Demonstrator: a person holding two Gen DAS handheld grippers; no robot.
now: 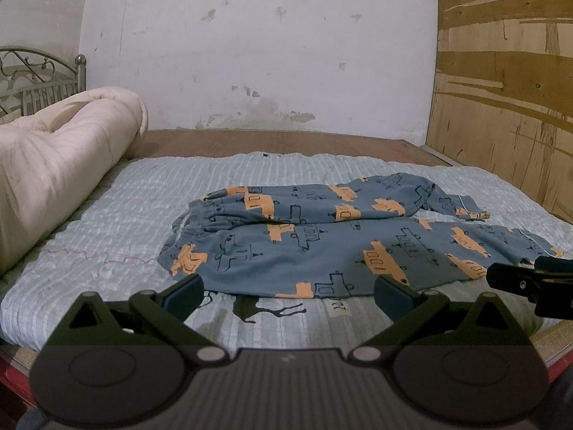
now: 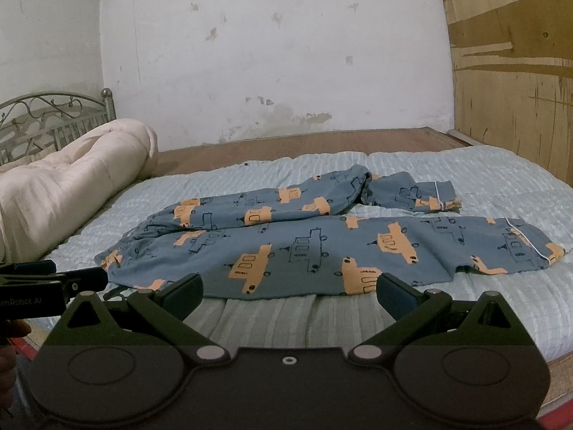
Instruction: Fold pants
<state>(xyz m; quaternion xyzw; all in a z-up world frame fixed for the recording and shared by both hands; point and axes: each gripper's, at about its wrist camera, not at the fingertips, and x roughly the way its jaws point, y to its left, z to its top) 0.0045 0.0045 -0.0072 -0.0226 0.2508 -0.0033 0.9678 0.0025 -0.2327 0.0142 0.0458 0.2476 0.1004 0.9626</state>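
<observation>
Left fingers: we see the left gripper [image 1: 288,295] with its fingers [image 1: 182,292] spread wide apart, holding nothing, poised just short of the near edge of the pants [image 1: 322,240].
Right fingers: the right gripper [image 2: 290,295] is likewise spread wide and holds nothing; its fingers [image 2: 394,292] sit just before the near hem of the pants [image 2: 322,247].
Gripper seen from the other side: in the left wrist view a part of the right gripper [image 1: 530,279] shows at the leg-cuff end of the pants; in the right wrist view the left gripper [image 2: 53,283] shows at the waistband end.
Pants: blue-grey with orange and outlined vehicle prints, lying flat and lengthwise; waistband to our left, cuffs to our right. The near leg lies straight; the far leg is bent, its cuff end turned back beside the pants' far edge.
Quilt: the pants rest on a pale blue ribbed quilt [image 1: 118,222], which spreads out on every side of them.
Rolled bedding: a cream roll [image 1: 61,168] lies well left of the pants' waistband.
Bed frame: a metal headboard [image 2: 43,122] stands beyond the roll, far left of the pants.
Wall: a stained white wall [image 1: 268,43] rises behind the pants; plywood panelling [image 1: 508,89] stands to their right.
</observation>
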